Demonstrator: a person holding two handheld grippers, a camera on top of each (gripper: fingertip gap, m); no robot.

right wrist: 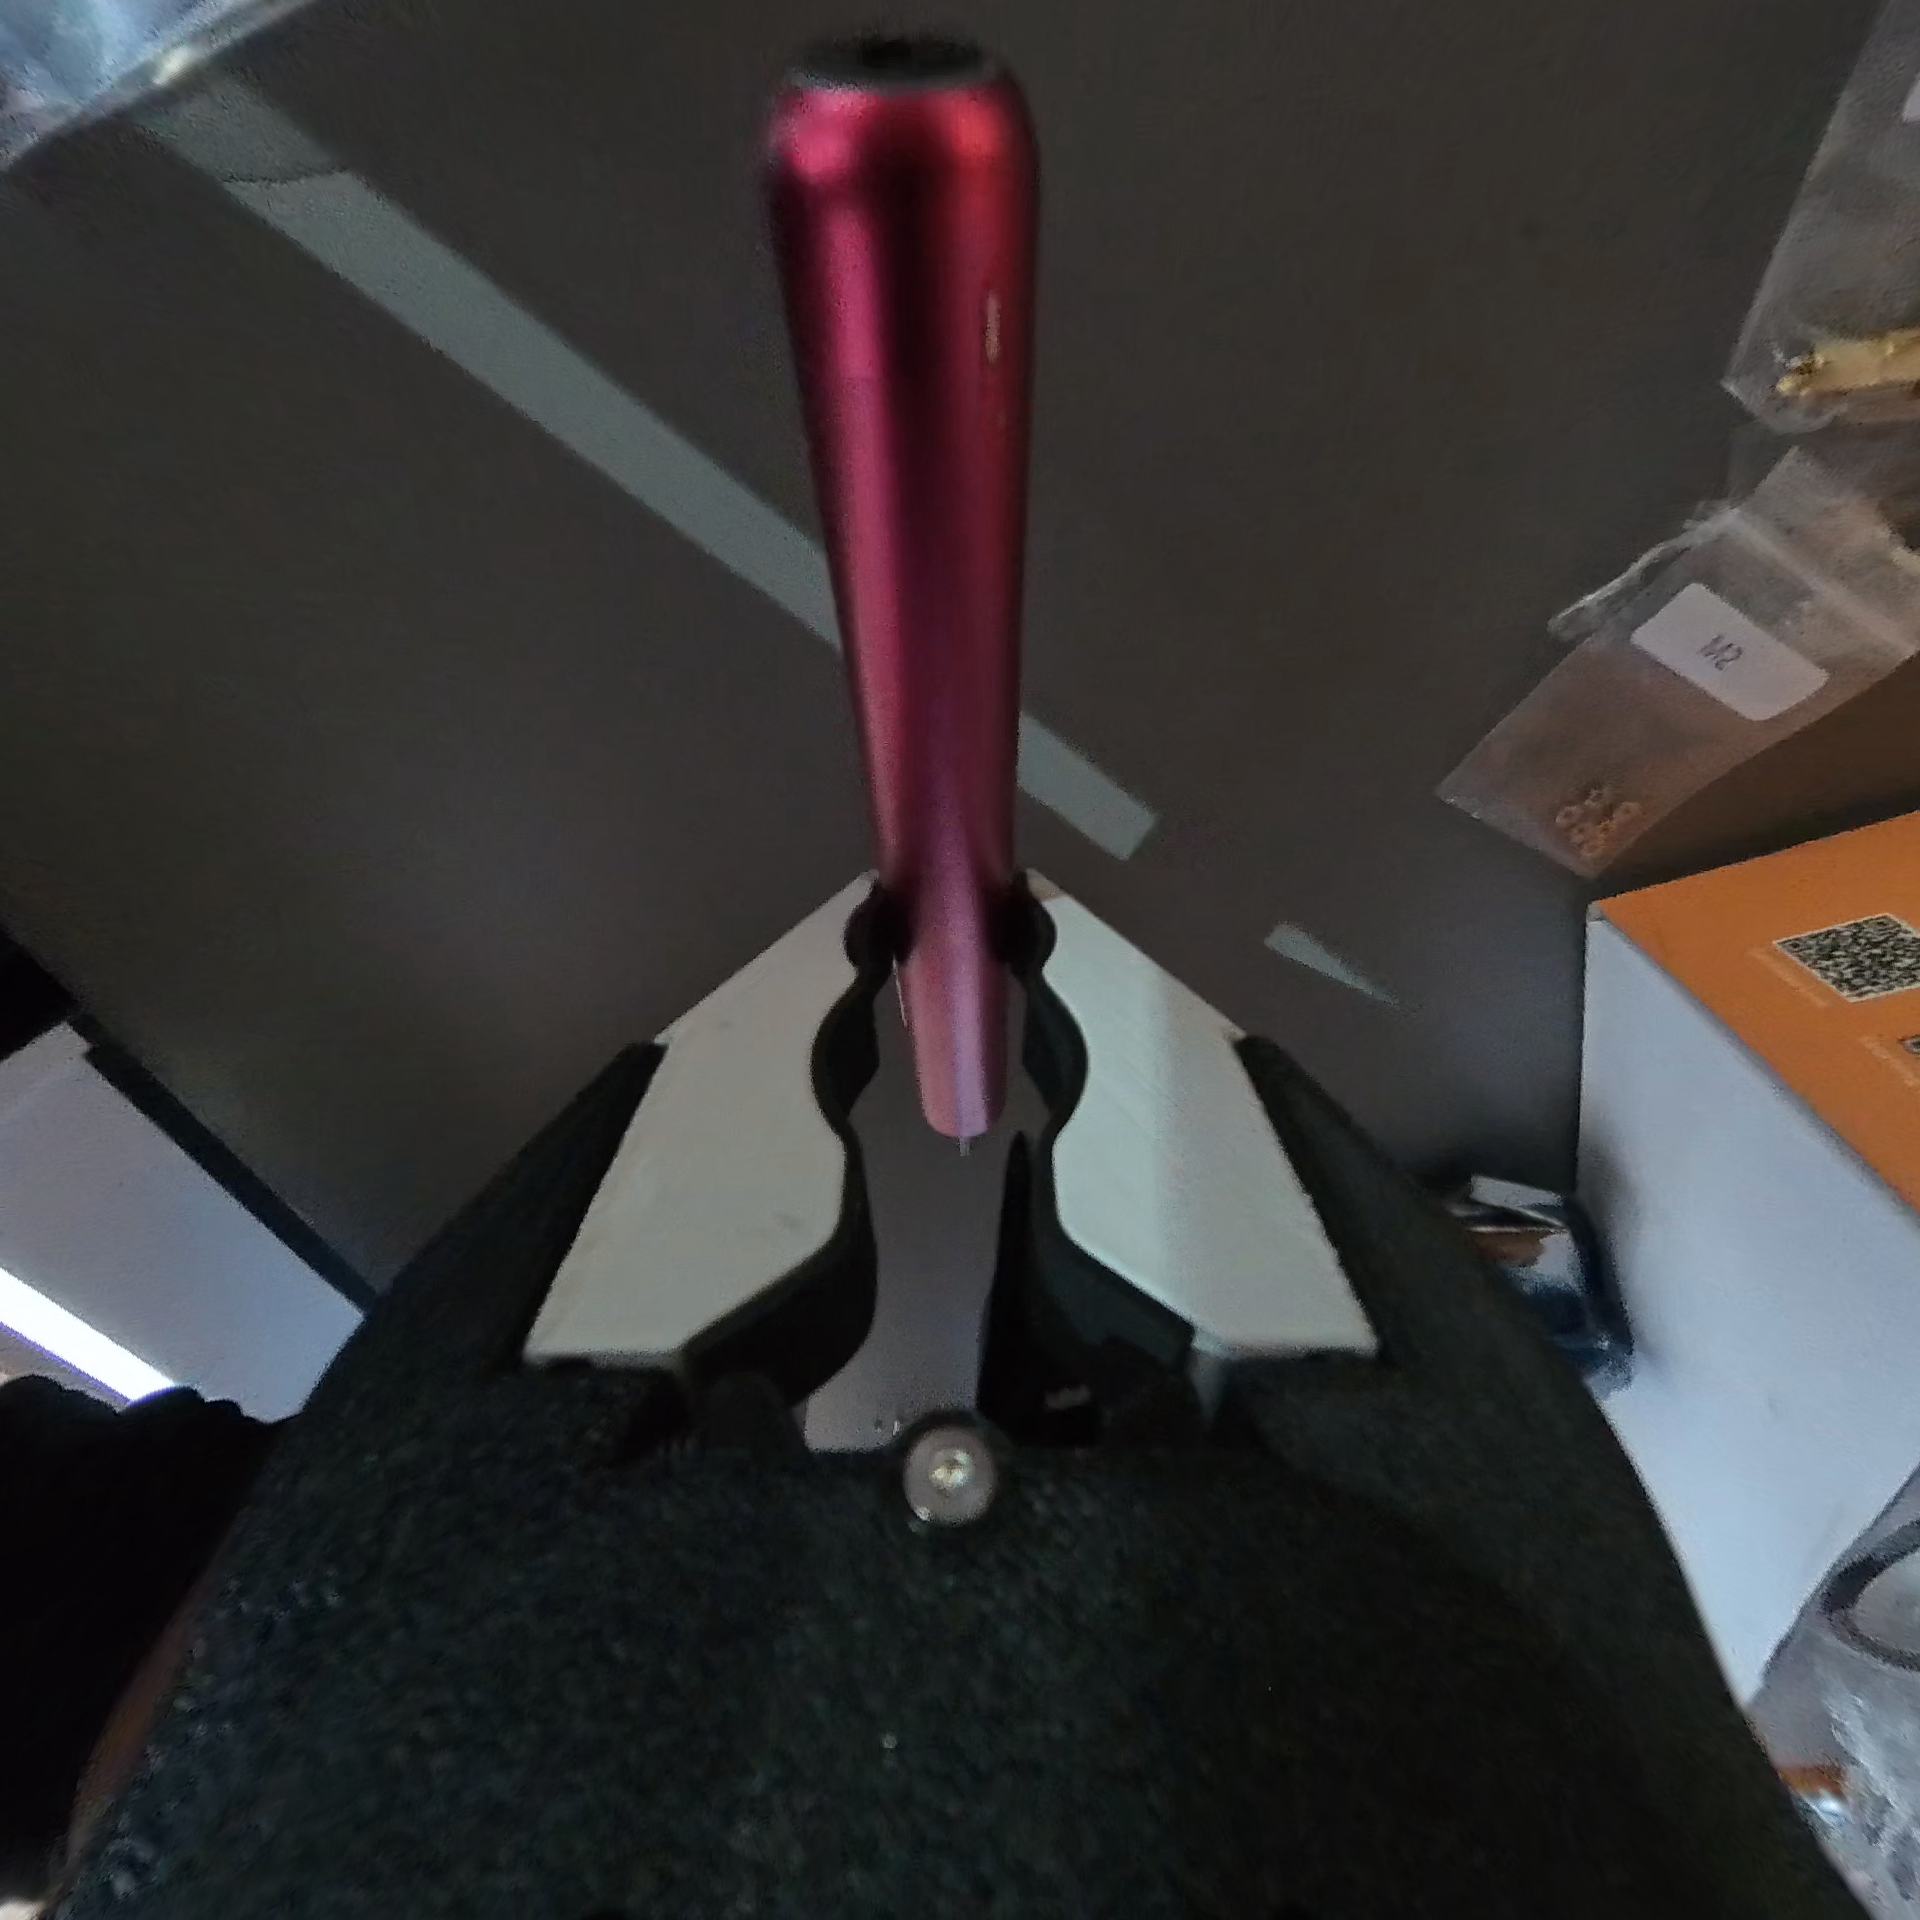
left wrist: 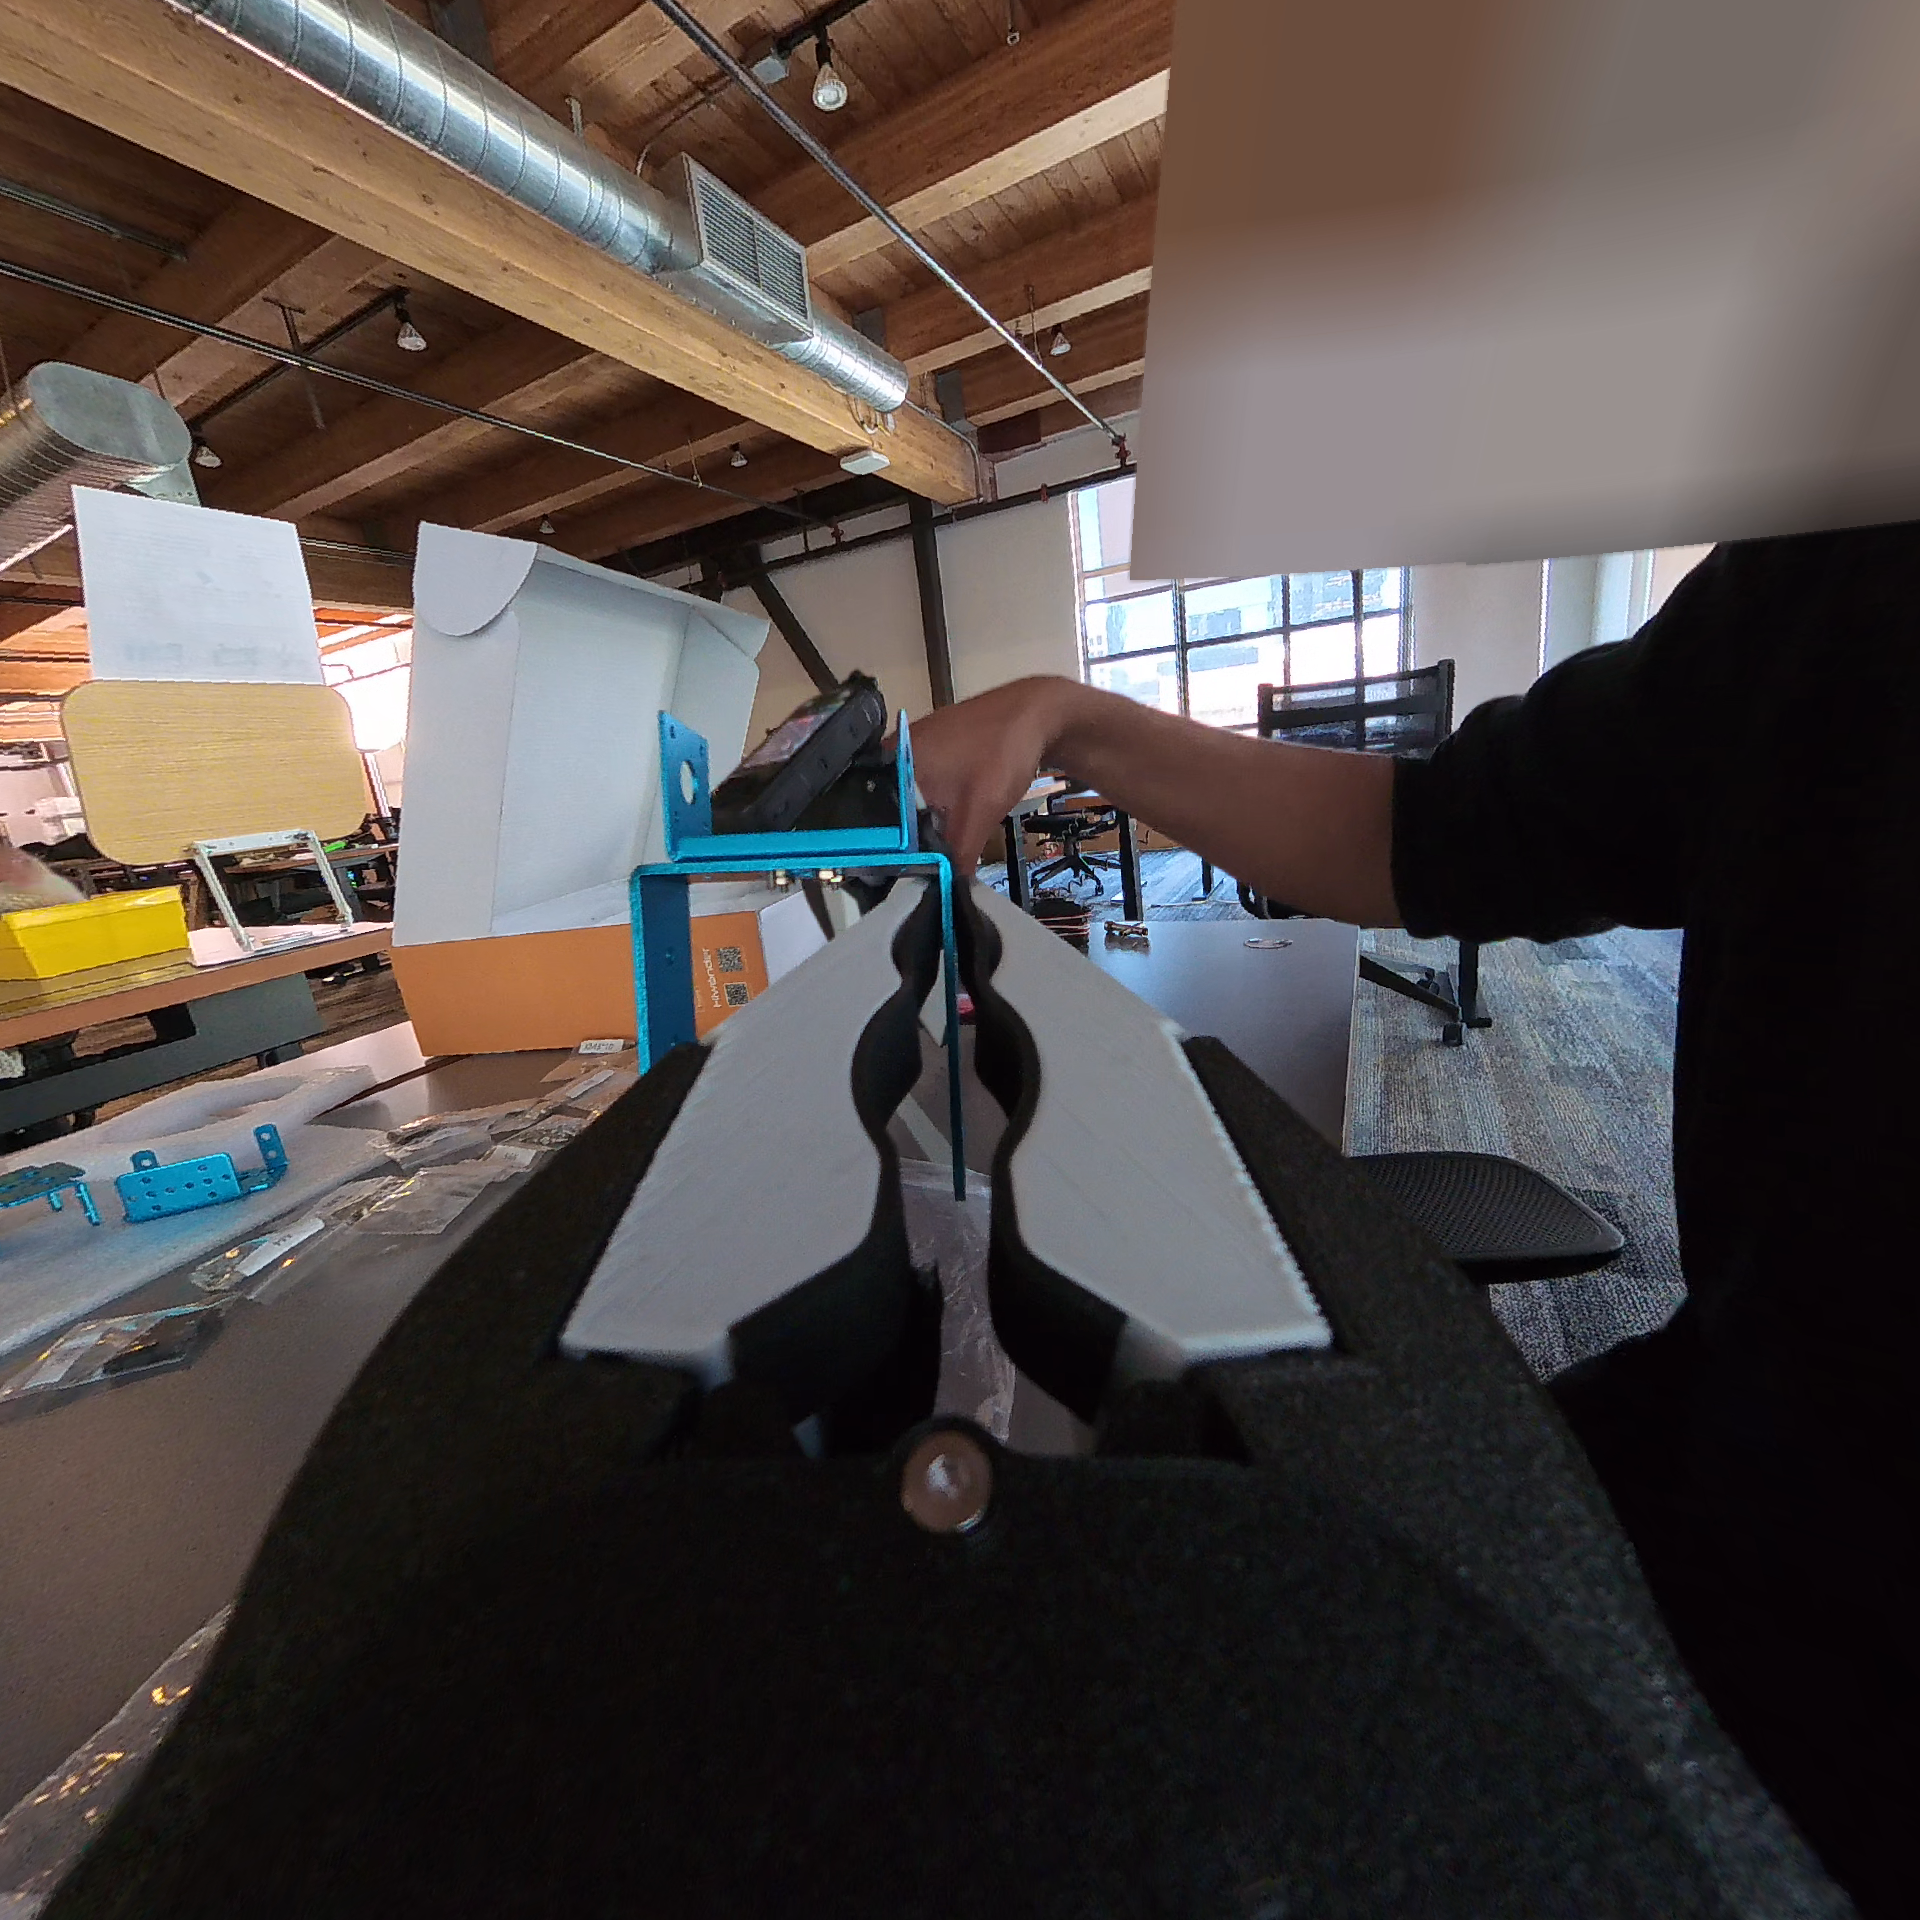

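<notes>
An open loft-style office or workshop: exposed wooden ceiling beams point(left wrist: 499, 208) and metal ductwork point(left wrist: 540, 156) at 12 o'clock, office chairs point(left wrist: 1070, 847) by large windows point(left wrist: 1247, 644) at 2 o'clock, kit parts on the worktop point(left wrist: 1236, 997).

L tongs point(left wrist: 951, 894) clamped on blue bracket point(left wrist: 790, 883), w/ hand point(left wrist: 971, 764) above.

Left wrist view faces up-room, right looks close onto desk, perhaps sharing orange box point(left wrist: 540, 987).
</notes>
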